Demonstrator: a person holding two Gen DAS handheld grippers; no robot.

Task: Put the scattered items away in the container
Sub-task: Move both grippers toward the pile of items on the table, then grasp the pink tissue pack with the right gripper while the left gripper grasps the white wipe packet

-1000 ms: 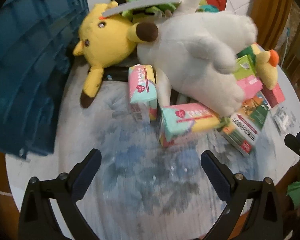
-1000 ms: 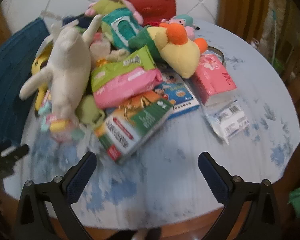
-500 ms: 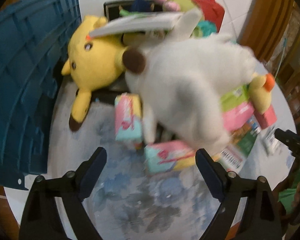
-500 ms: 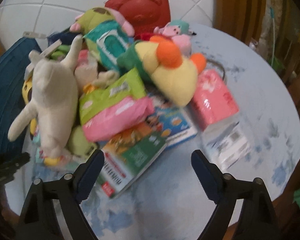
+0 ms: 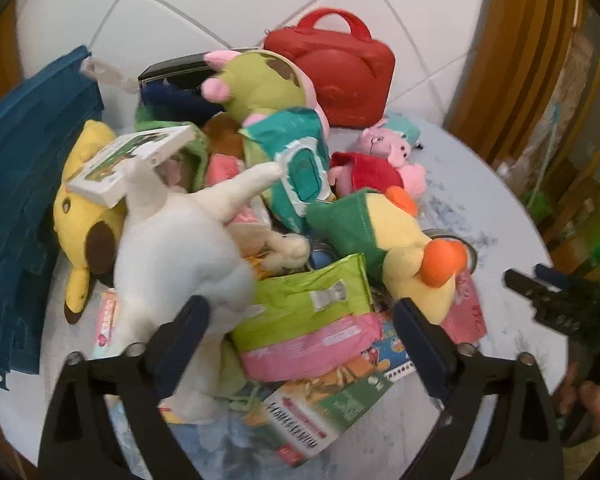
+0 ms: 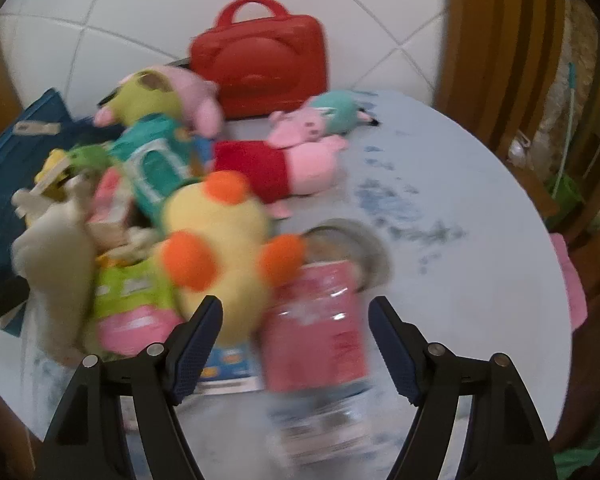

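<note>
No writing on the packets reads clearly. Plush toys [image 5: 172, 248] and packets heap beside the blue container [image 5: 16, 208] at the counter's [image 6: 460, 280] left edge. The left tool [image 5: 300, 328] has just been widening and the right tool [image 6: 296, 332] narrowing, both apart, clamping nothing.

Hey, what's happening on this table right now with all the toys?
A person is holding two grippers over a pile of plush toys and packets on a round table. The left gripper is open over a green-and-pink packet; the right gripper, jaws just narrowing, straddles a pink packet without gripping. Nothing is held. The blue crate sits at the left.
</note>
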